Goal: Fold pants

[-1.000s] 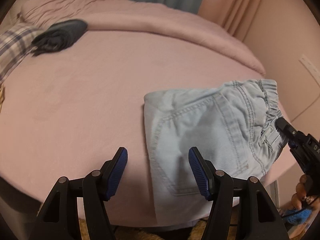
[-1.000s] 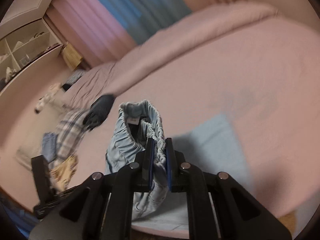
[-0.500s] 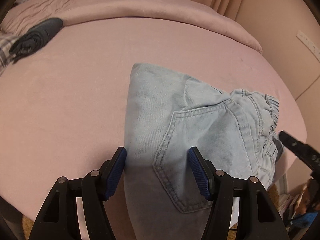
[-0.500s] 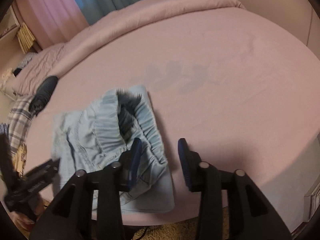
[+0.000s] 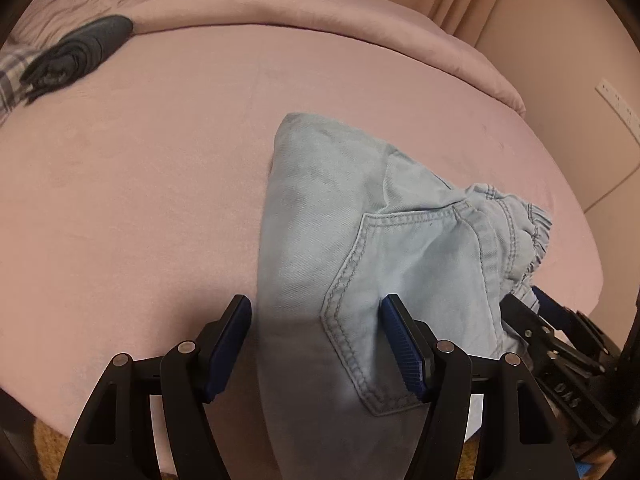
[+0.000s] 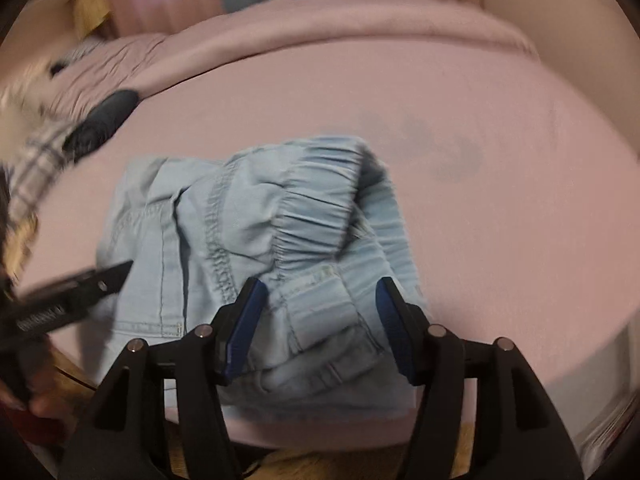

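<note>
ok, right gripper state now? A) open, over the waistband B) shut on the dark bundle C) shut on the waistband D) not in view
A: the right gripper has its jaws spread wide, the waistband of the pants lying loose between and beyond them, nothing pinched.

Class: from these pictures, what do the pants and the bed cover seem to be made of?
Pants: light blue denim, probably cotton; diagonal twill weave and double-stitched pocket seams show, matte finish. Bed cover: pink, soft, likely fleece or brushed fabric; faintly fuzzy, no sheen.
</note>
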`<state>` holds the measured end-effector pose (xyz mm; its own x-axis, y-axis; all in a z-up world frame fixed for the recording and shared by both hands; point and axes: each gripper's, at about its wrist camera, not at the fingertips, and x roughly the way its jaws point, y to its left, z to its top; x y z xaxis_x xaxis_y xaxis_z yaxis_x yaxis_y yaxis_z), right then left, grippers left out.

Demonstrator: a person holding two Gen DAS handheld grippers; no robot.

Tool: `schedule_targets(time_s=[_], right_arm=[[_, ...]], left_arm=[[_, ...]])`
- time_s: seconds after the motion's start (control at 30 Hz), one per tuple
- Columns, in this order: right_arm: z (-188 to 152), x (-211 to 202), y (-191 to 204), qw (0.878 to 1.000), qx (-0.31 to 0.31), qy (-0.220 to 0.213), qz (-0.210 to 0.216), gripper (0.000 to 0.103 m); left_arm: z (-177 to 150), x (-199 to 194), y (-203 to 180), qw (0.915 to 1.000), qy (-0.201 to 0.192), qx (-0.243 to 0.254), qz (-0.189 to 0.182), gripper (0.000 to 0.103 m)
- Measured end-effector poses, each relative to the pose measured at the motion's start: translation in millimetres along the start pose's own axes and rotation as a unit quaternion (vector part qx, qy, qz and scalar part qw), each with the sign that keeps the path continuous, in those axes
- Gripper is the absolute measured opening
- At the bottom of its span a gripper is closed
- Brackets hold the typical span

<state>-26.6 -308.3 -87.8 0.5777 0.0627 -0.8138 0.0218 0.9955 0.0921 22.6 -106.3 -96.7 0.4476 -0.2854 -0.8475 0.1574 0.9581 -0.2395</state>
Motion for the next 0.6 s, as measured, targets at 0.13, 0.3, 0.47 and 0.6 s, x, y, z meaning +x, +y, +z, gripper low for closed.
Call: schedule_targets(time_s=[0.13, 0.3, 0.47, 0.6], right_arm=[[3.6, -14.8, -7.1, 1.0, 0.019, -0.021, -0.008, 0.03], [9.1, -72.4, -16.4, 0.997, 0.023, -0.078, -0.01, 0.03], [-19.1, -42.1, -17.2, 0.997, -0.008, -0.01, -0.07, 0.03], [-26.8, -36.3, -23.4, 0.997, -0.001, -0.008, -0.071, 0.031]], left_arm=[[0.3, -0.2, 6.2, 1.0, 0.0, -0.002, -0.003, 0.067], [7.9, 1.6, 9.4, 0.9993, 0.005, -0.016, -0.032, 0.067], [21.1, -2.8, 6.5, 0.9998, 0.001, -0.002, -0.019, 0.067], [51.3, -12.6, 11.1, 0.9993, -0.037, -0.007, 0.001, 0.067]])
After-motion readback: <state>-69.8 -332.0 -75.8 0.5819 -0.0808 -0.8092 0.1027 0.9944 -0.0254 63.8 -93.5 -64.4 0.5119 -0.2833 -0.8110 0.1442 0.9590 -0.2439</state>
